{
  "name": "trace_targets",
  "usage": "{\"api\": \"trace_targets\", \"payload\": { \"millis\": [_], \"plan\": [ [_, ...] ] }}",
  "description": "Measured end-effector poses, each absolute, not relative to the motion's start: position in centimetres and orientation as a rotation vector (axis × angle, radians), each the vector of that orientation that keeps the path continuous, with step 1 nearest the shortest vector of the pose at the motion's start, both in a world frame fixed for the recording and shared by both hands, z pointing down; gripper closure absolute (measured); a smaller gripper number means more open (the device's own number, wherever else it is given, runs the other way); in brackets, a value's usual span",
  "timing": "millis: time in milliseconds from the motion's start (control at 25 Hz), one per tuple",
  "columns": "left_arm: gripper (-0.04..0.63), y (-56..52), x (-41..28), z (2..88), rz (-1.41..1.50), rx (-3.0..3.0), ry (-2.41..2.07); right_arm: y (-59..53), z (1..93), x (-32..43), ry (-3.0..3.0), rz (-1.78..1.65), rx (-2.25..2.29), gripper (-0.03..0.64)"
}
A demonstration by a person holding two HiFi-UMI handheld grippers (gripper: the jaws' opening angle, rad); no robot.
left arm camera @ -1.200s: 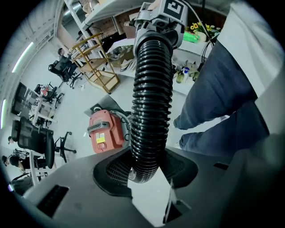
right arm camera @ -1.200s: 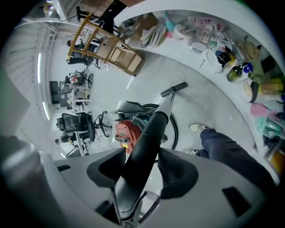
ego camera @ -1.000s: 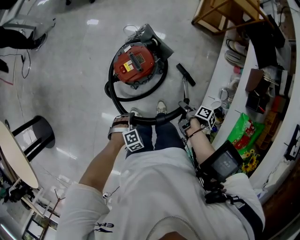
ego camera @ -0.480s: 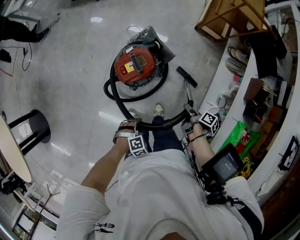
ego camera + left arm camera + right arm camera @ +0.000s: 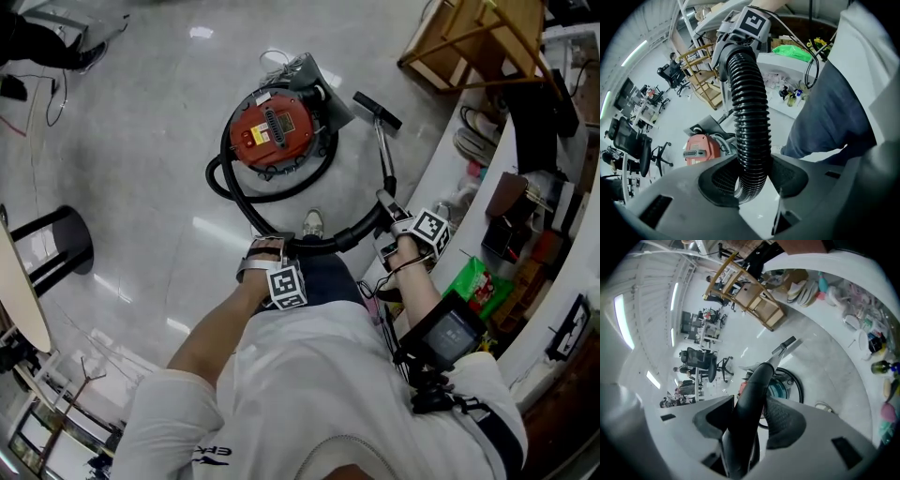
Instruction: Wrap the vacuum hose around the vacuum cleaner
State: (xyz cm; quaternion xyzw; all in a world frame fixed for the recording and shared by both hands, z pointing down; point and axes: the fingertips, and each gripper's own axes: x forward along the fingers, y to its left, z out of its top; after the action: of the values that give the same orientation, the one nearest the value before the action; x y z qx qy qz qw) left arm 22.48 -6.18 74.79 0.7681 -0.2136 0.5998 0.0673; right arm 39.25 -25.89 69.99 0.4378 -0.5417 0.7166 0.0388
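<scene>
Vacuum hose (image 5: 333, 242), black and ribbed, leaves the red vacuum cleaner (image 5: 272, 131) on the floor (image 5: 141, 141), curves round its left and near side, then rises to the person. From there it runs roughly level across the front of the person's legs, its long axis going left to right between the two grippers. The left gripper (image 5: 752, 180) points steeply down at the end of an outstretched forearm. Its jaws are clamped on the ribbed part, which passes straight through between the pads and on towards the other gripper. The right gripper (image 5: 750, 420) tilts forward and down on a bent arm. Its jaws have just been closing and press on the smooth black end piece of the hose. Beyond that grip, the metal wand (image 5: 385, 159) points away to the floor nozzle (image 5: 377, 110), just beside the cleaner.
</scene>
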Motion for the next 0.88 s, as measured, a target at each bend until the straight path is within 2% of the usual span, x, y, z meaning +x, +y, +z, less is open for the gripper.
{"api": "trace_targets", "payload": {
  "millis": [880],
  "plan": [
    [0.419, -10.1, 27.4, 78.8, 1.533, 2.355, -0.691, -35.6, 73.2, 33.5, -1.858, 1.992, 1.053, 0.421]
  ]
}}
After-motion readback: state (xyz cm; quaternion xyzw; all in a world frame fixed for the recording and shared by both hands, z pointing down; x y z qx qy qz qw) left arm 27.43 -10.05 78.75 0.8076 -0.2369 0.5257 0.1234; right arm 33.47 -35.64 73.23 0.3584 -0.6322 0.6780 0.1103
